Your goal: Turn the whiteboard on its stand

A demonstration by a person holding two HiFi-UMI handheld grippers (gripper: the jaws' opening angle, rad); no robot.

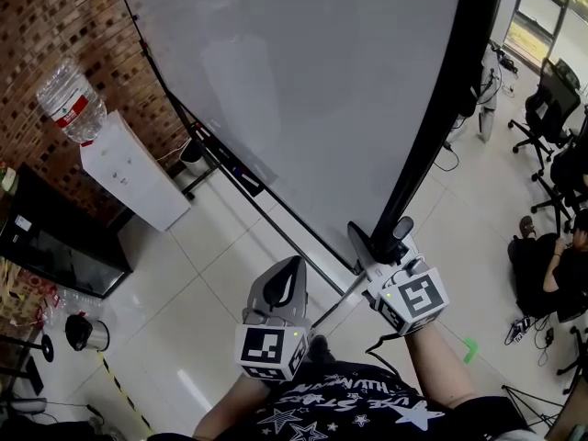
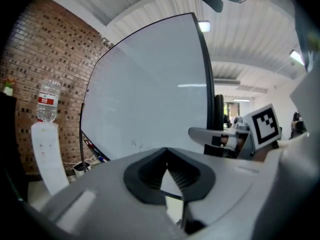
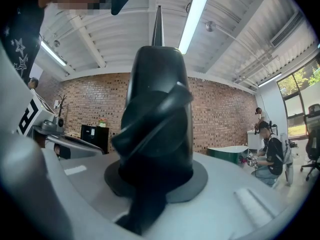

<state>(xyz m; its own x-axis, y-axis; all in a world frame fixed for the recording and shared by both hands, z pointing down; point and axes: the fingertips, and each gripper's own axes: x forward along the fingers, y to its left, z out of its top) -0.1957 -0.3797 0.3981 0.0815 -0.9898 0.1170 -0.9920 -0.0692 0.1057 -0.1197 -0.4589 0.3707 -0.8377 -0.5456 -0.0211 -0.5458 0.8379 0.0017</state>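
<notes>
Pale floor tiles [image 1: 230, 246] run under us and a brick wall [image 1: 55, 26] closes off the left side. A white water dispenser [image 1: 129, 173] stands against that wall with its bottle [image 1: 72, 99] upended on top. Filling the middle of the head view is the whiteboard [image 1: 303, 81], big and blank. It leans across the picture on its stand, whose lower rail [image 1: 276, 223] runs along the floor just ahead of the person.

Over to the right gripper [image 1: 384, 239]: it's clamped on the board's black frame [image 1: 441, 118], right at the bottom end of that dark edge. In its own view the frame [image 3: 157, 124] rises thick and black between the two jaws. They're drawn in tight on it, only as far apart as the edge is thick.

Now the left gripper [image 1: 289, 269]: it hangs lower and to the left, near the rail but clear of the board. Its own view shows the two jaws meeting at the tips with nothing caught between them, just a sliver of light lower down. Beyond them is the white face of the board [image 2: 150, 84], and off to the side the other gripper's marker cube [image 2: 263, 124].

Far right of the head view, office chairs [image 1: 551, 99] stand about and a person [image 1: 551, 274] sits low on the floor.
</notes>
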